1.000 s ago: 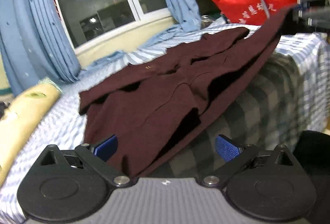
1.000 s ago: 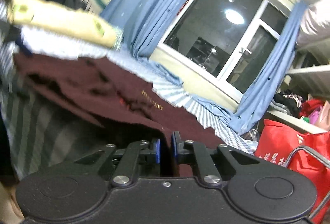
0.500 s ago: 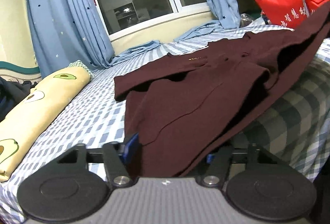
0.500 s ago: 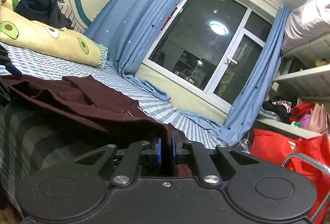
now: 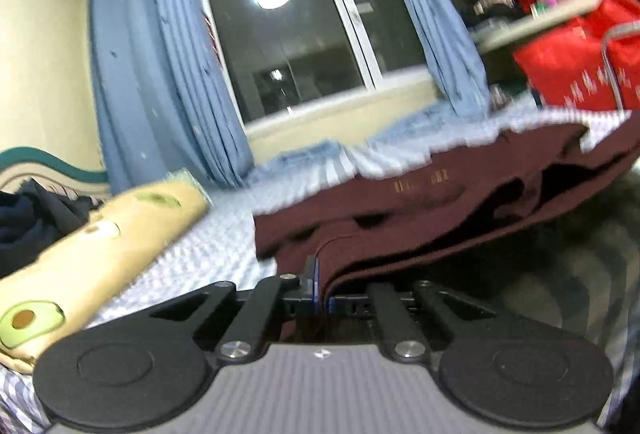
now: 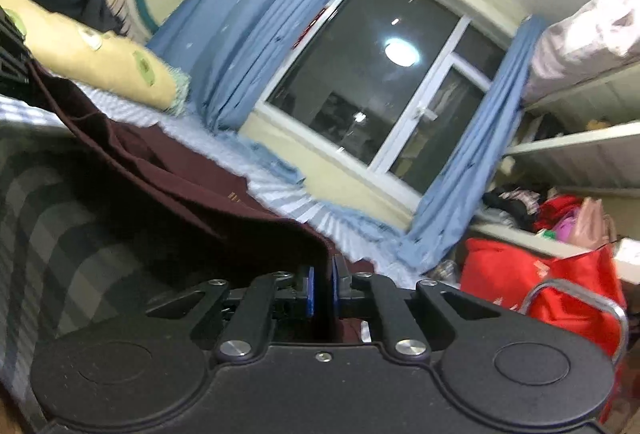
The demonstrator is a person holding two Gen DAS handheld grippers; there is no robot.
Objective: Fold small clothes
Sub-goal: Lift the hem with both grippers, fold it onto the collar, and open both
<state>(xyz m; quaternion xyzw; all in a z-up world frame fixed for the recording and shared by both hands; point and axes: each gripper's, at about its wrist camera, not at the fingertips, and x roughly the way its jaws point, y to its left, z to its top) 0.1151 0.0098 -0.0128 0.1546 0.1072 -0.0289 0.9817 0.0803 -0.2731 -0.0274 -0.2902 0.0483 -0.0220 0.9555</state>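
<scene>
Left gripper (image 5: 323, 288): blue pads closed tight on a near hem of the maroon garment (image 5: 420, 210); cloth pinched between them, rising out of the grip. Right gripper (image 6: 322, 290): pads drawn in on another edge of the same garment (image 6: 192, 190), fabric draped over and between them, narrow gap only.

Garment strung between the two grips, lifted along its near edge, far portion resting crumpled on the bed (image 5: 208, 254). Small gold lettering (image 5: 420, 181) visible on the upper layer. Several folds stacked, dark gaps between layers. Near side of the bed falling away as a grey checked drop below the garment, in shadow.

Left of the garment: open stretch of blue-and-white checked sheet, bounded by the avocado-print bolster (image 5: 100, 254) lying lengthwise. Dark clothes (image 5: 36, 218) heaped behind the bolster by the headboard.

Right side: red bag (image 5: 576, 62) with metal handle close to the mattress corner; little free room there. Far edge: sheet bunched against the wall under the window (image 5: 296, 34), blue curtains (image 5: 168, 74) hanging to either side. Shelves (image 6: 580, 138) with clutter beyond the bag.
</scene>
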